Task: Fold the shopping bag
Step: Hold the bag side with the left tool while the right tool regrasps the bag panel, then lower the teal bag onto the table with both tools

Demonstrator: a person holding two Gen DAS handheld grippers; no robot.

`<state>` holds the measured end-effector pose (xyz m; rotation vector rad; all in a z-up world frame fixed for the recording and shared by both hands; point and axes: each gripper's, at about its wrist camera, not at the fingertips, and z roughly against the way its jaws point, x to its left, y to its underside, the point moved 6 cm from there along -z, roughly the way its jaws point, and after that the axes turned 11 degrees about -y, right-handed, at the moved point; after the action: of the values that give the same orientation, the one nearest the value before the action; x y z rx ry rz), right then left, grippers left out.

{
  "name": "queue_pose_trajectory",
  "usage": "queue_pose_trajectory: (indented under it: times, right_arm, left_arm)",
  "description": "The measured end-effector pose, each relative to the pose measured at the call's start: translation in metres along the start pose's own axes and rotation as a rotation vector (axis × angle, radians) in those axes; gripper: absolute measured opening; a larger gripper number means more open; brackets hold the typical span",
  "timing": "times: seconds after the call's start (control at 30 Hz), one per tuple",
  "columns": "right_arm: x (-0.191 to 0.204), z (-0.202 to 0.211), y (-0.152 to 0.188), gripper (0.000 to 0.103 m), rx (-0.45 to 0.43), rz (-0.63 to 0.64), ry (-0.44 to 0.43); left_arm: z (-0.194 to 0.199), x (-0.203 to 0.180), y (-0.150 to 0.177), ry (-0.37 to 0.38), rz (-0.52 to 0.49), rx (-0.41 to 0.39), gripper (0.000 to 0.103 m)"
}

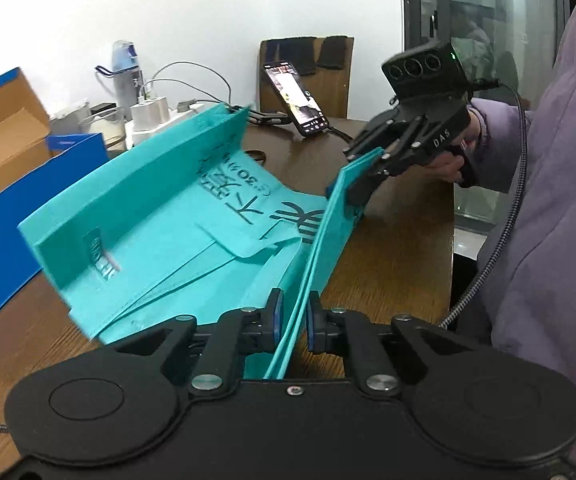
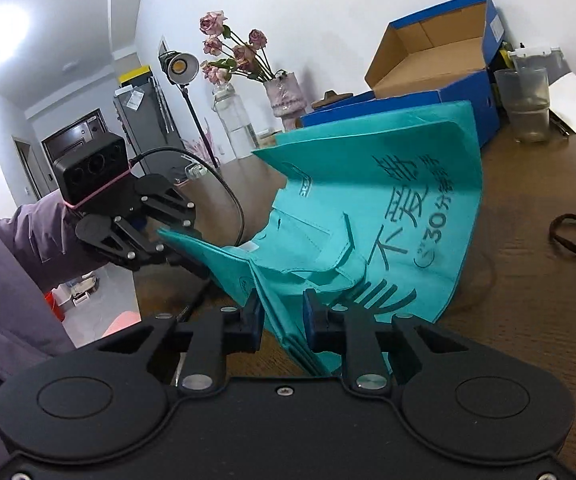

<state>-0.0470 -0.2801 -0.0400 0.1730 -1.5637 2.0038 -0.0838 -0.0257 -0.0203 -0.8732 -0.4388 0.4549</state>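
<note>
dark wooden table point(image 1: 399, 248) carries everything. nearest, the left gripper point(image 1: 293, 320) has its jaws narrow with a raised edge of the teal shopping bag point(image 1: 192, 216) between them, a small gap at each side. the right gripper point(image 1: 361, 172) pinches the other end of this edge. the bag's far side stands up too. behind are a phone point(image 1: 295, 98) and a blue box point(image 2: 439, 68).

The right tongs point(image 1: 361, 168) read "DAS"; the teal bag point(image 2: 407, 200) shows "30".
</note>
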Motion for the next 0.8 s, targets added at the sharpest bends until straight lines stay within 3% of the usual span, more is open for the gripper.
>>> queue_pose_trajectory:
  times: [0.17, 0.33, 0.4, 0.5, 0.57, 0.63, 0.7, 0.8]
  right_arm:
    - [-0.007, 0.0, -0.004, 0.021, 0.013, -0.059, -0.032]
    - [-0.016, 0.0, -0.006, 0.021, 0.021, -0.135, -0.055]
    - [-0.018, -0.001, -0.007, 0.021, 0.026, -0.147, -0.055]
    - [-0.019, -0.003, -0.007, 0.021, 0.041, -0.147, -0.056]
    - [-0.02, -0.004, -0.009, 0.021, 0.048, -0.148, -0.054]
    - [-0.021, -0.006, -0.009, 0.021, 0.048, -0.158, -0.054]
    - [-0.024, -0.006, -0.009, 0.021, 0.043, -0.176, -0.053]
    - [-0.03, -0.004, -0.008, 0.021, 0.025, -0.222, -0.056]
  left_arm:
    - [0.007, 0.008, 0.009, 0.003, 0.039, -0.011, 0.021]
    - [0.02, 0.019, 0.017, -0.011, 0.159, -0.08, 0.023]
    - [0.026, 0.02, 0.016, -0.011, 0.203, -0.106, 0.032]
    - [0.033, 0.013, 0.015, 0.003, 0.15, -0.12, 0.044]
    - [0.034, 0.013, 0.015, -0.018, 0.144, -0.125, 0.044]
    - [0.032, 0.022, 0.016, -0.061, 0.203, -0.13, 0.042]
    - [0.031, 0.03, 0.016, -0.103, 0.256, -0.144, 0.026]
    - [0.032, 0.035, 0.015, -0.139, 0.329, -0.173, 0.024]
